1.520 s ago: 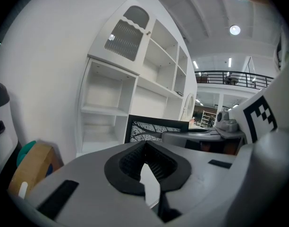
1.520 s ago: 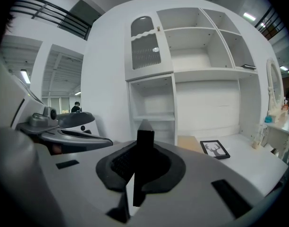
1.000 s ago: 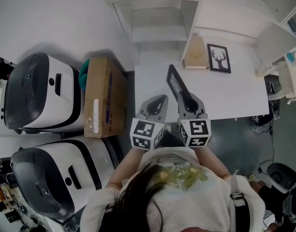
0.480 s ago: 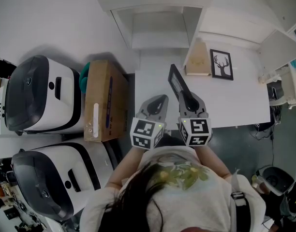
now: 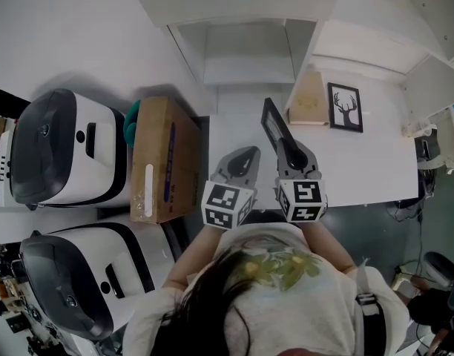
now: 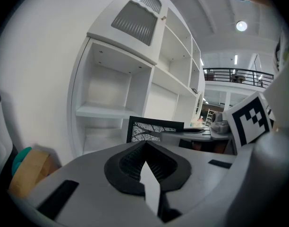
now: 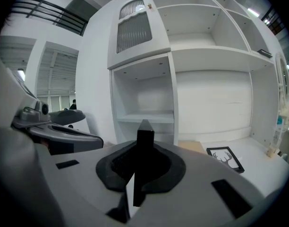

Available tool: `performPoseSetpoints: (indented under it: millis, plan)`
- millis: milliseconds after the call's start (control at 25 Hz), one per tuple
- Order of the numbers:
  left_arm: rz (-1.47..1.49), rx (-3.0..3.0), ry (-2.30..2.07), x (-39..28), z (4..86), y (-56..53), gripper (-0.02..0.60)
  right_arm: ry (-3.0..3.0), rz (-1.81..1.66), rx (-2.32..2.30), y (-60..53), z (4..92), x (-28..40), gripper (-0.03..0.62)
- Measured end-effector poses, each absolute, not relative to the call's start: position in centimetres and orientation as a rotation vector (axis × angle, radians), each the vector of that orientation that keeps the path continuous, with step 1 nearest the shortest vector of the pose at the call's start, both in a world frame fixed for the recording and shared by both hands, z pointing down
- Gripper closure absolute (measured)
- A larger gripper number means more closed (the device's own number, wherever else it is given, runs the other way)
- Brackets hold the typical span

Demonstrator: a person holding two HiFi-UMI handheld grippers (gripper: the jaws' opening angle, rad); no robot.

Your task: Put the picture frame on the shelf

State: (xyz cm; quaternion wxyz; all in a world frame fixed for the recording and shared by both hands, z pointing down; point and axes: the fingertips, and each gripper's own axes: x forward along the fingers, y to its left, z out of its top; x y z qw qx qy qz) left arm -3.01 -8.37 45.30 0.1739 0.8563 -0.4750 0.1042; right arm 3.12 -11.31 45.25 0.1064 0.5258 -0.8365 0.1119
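Observation:
A black picture frame (image 5: pixel 272 124) stands on edge over the white table (image 5: pixel 360 169), gripped at its near end by my right gripper (image 5: pixel 289 151). In the right gripper view its dark edge (image 7: pixel 145 138) rises between the shut jaws. The left gripper view shows its front (image 6: pixel 154 128), a print of bare branches. My left gripper (image 5: pixel 240 159) hangs just left of it, shut and holding nothing. The white shelf unit (image 5: pixel 248 50) stands straight ahead at the table's far end, and its open compartments (image 7: pixel 143 100) are bare.
A second black frame with a deer print (image 5: pixel 345 107) lies flat on the table at the back right, beside a tan board (image 5: pixel 307 97). A cardboard box (image 5: pixel 162 158) and two white-and-black machines (image 5: pixel 60 147) (image 5: pixel 79 273) stand on the floor at the left.
The view has crept toward the shelf, with both grippers and the held frame shifting slightly forward. The right gripper's hold on the frame is unchanged.

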Motion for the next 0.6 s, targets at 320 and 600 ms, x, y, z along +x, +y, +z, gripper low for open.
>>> performPoseSetpoints:
  millis: [320,600]
  plan:
    - [0.304,2.413,-1.355,-3.6,45.9,-10.4,0.552,-2.437,0.337,1.555,-13.6,46.4,3.3,0.549]
    - [0.320,2.403,-1.339,-3.7,46.6,-11.6,0.552,-2.416,0.355,1.559,-15.1,47.6,3.5,0.549]
